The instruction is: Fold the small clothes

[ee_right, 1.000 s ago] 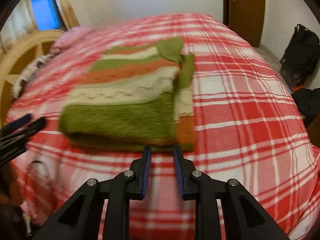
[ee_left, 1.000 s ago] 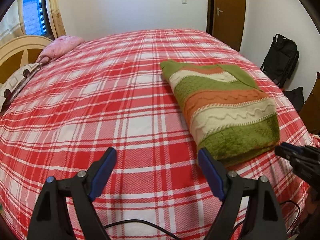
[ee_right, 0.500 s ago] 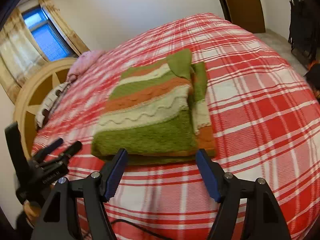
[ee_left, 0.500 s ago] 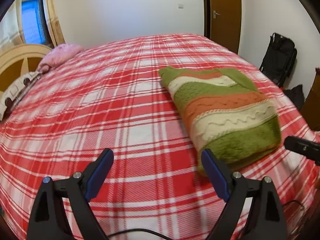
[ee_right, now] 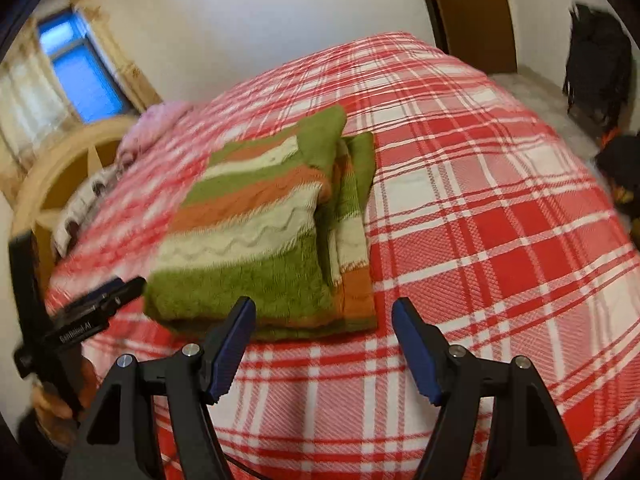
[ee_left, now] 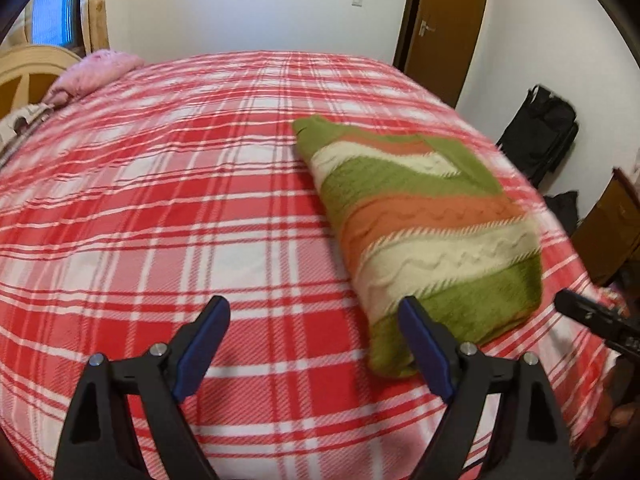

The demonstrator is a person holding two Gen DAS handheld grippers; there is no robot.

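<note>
Both wrist views low over bed [ee_left: 160,220], facing headboard-side wall, sharing folded sweater [ee_left: 424,220]

Even, soft indoor light, no hard shadows or glare. Window [ee_right: 82,70] glows saturated blue (daylight, weak). Both 2 fisheye views bend strongly at the edges, with black vignette corners. Motion blur smears the right-wrist view's left side; sweater [ee_left: 424,224] slightly soft.

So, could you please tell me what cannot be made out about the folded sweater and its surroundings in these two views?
- Sweater underside and inner layers: hidden by its own folds, both views.
- Its near corner, left wrist view: covered by the left gripper, whose fingers stand in front.
- Knit detail: softened by motion blur.
- Right gripper in the left wrist view: cut off by the right edge.
- Pink item by the headboard: too blurred to identify.
</note>
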